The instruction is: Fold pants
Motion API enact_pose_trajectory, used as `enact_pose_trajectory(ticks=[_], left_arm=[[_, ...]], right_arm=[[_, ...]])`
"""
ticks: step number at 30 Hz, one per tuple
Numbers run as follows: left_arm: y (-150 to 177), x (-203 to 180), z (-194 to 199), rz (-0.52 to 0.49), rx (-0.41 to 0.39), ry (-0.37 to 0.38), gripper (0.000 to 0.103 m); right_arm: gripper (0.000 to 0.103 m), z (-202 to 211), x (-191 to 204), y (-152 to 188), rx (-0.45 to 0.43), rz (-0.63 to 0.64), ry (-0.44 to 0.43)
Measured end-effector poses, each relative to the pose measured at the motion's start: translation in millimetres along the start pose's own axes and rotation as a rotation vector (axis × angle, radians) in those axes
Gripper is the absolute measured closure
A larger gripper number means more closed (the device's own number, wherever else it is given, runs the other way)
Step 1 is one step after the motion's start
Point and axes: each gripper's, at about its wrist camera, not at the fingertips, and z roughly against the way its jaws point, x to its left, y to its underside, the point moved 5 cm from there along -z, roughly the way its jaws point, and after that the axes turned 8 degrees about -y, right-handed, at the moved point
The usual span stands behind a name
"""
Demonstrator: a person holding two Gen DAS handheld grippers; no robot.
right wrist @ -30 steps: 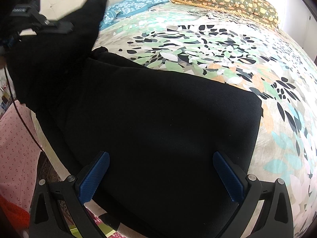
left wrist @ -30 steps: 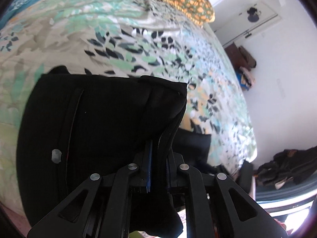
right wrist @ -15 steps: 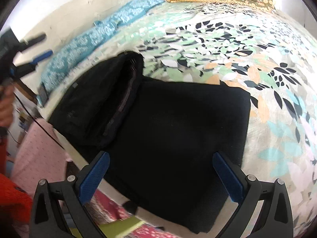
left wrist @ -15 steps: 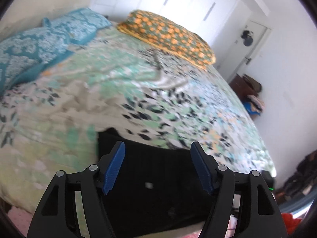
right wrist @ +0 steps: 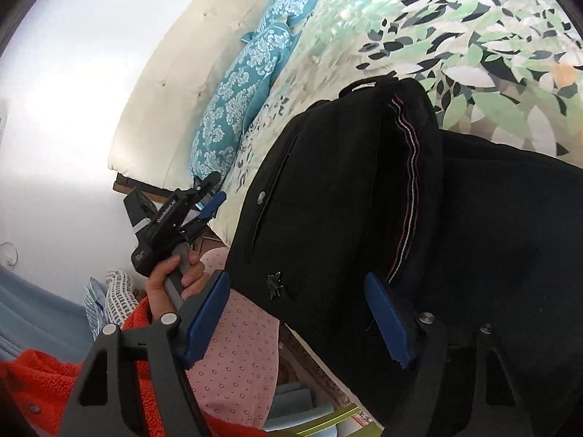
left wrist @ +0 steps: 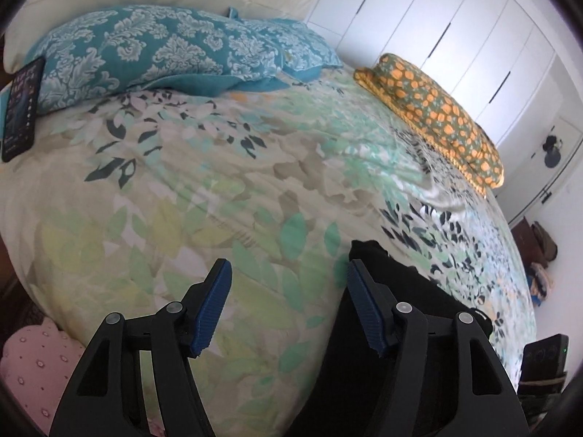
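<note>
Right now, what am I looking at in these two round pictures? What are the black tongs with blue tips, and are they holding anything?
There is no robot here. A person holds a hand tool in each hand, and each tool has a gripper with two blue-tipped fingers and a wide-angle camera looking along them.

One picture comes from the left gripper, the other from the right gripper. Both are open and hold nothing.

They look at a bed with a leaf-patterned cover. Black pants, partly folded, lie near its edge. Blue pillows and an orange-flowered one lie further back, with a phone beside the blue ones.
</note>
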Motion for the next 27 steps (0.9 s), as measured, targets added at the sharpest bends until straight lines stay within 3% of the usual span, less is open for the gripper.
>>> enact_pose_trajectory(ticks=[1, 4, 6, 10, 12, 18, 20, 21, 27], left_arm=[[-1, 2, 0, 0.009, 0.003, 0.006, 0.036], [1, 5, -4, 0.042, 0.025, 0.022, 0.036], [2, 6, -7, 0.048, 0.036, 0.024, 0.036], [3, 1, -10, 0.030, 0.043, 0.027, 0.036], [4, -1, -11, 0.022, 0.046, 0.029, 0.036], [5, 3, -13, 0.035, 0.060, 0.028, 0.036], [5, 6, -15, 0.046, 0.067, 0.023, 0.036], [5, 7, -15, 0.051, 0.069, 0.021, 0.036], [3, 12, -14, 0.079, 0.071, 0.026, 0.036]], right_arm=[[0.028, -4, -1, 1, 0.018, 0.007, 0.050], [0.029, -9, -7, 1, 0.078, 0.001, 0.085], [0.036, -6, -10, 2, 0.099, 0.007, 0.118], [0.036, -5, -17, 9, 0.122, -0.077, -0.001], [0.036, -10, -21, 12, 0.148, -0.089, -0.018], [0.038, -19, -23, 4, 0.062, -0.157, -0.064], [0.065, -22, -12, 0, 0.063, -0.117, -0.054], [0.085, -19, -6, -1, 0.041, -0.110, -0.069], [0.087, 32, 59, -23, -0.072, 0.045, -0.076]])
